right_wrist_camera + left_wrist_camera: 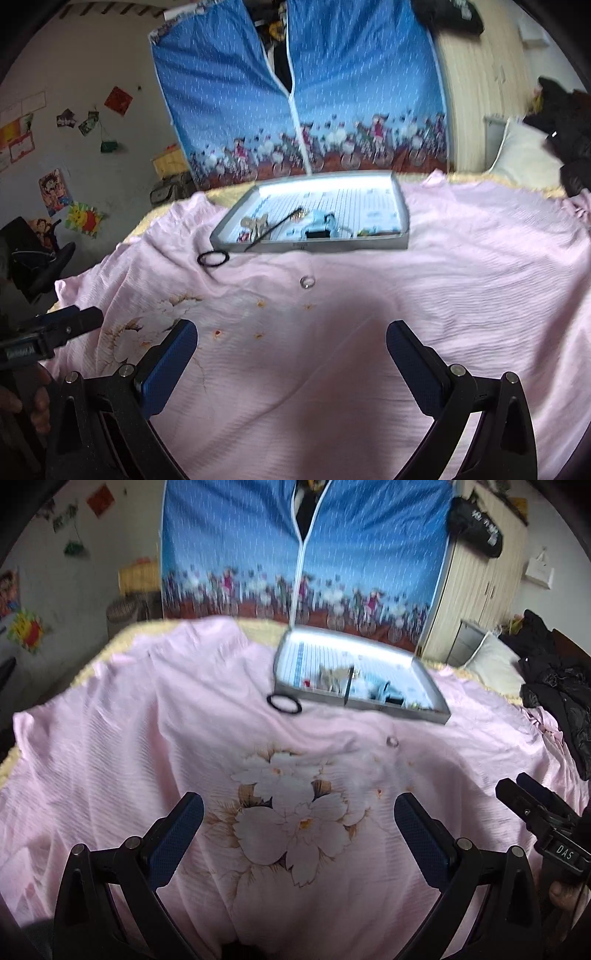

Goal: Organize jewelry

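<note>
A shallow grey box (pixel 432 716) (pixel 332 246) lies at the far side of a pink flowered bedsheet (pixel 147 738) (pixel 461 277), with a black hairpin and small blurred trinkets inside. A black hair ring (pixel 283 703) (pixel 213 257) lies on the sheet by the box's near left corner. A small silver ring (pixel 392 741) (pixel 307 282) rests on the sheet in front of the box. My left gripper (pixel 299 814) is open over the flower print, nothing between its fingers. My right gripper (pixel 291 341) is open over bare sheet, well short of the silver ring.
A blue patterned fabric wardrobe (pixel 303 554) (pixel 295 103) stands behind the bed. A wooden cabinet (pixel 480 583), a pillow (pixel 491 662) (pixel 524 155) and dark clothes (pixel 554 679) are at the right. A chair (pixel 40 266) stands at the left. A hand (pixel 33 402) holds the other gripper.
</note>
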`<state>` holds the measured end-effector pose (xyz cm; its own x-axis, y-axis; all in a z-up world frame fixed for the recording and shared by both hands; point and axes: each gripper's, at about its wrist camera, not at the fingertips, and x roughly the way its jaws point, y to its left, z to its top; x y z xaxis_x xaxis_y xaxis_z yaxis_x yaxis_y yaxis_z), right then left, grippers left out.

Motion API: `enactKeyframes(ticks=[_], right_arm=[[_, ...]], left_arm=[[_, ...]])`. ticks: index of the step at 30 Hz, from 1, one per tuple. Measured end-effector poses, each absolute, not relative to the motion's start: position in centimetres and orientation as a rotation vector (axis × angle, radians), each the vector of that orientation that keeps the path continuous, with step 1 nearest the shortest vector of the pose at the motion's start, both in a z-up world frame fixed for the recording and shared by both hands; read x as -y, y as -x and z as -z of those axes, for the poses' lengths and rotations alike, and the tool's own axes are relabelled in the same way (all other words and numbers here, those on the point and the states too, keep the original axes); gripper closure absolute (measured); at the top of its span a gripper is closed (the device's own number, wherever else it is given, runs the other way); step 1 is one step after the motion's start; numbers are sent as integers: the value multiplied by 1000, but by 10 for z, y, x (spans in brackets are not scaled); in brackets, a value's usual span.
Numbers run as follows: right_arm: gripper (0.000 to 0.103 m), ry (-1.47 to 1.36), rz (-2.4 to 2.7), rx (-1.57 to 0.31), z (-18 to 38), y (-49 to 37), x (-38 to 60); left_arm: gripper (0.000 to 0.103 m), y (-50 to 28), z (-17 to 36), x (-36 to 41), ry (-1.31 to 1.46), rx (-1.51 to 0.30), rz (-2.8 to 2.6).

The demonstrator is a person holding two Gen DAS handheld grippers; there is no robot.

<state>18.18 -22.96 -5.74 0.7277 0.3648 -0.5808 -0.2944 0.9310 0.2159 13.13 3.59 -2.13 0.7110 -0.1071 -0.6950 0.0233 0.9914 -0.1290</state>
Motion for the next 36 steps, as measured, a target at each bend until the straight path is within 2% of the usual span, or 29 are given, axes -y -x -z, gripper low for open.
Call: enactKeyframes(ticks=[9,15,17,19,23,24,25,29,36], right_arm=[[0,-215,-450,-830,84,-252,236],[23,-145,-489,-844,102,-284,217],[34,-119,-515,-854,109,-295,208],[43,-106,-528,-870,117,-305,203],[57,-105,-524,-902,134,-322,197],[62,-103,-524,-907,136,-325,196],[64,-97,-526,-917,140,-330,194],[72,-64,-515,-927,146,-340,188],[83,-87,-513,-934,154,-356,186]], left_arm=[[2,-217,21,-66,104,-913,104],[3,-258,49,-75,133,-908,143],[9,-270,61,-76,154,-927,162],[24,-280,68,-75,164,-945,188],[35,-299,78,-74,165,-944,215],[41,-304,80,-74,175,-947,220],[45,-311,84,-76,195,-956,224],[48,-328,95,-82,260,-986,221],[68,-346,104,-105,393,-1005,177]])
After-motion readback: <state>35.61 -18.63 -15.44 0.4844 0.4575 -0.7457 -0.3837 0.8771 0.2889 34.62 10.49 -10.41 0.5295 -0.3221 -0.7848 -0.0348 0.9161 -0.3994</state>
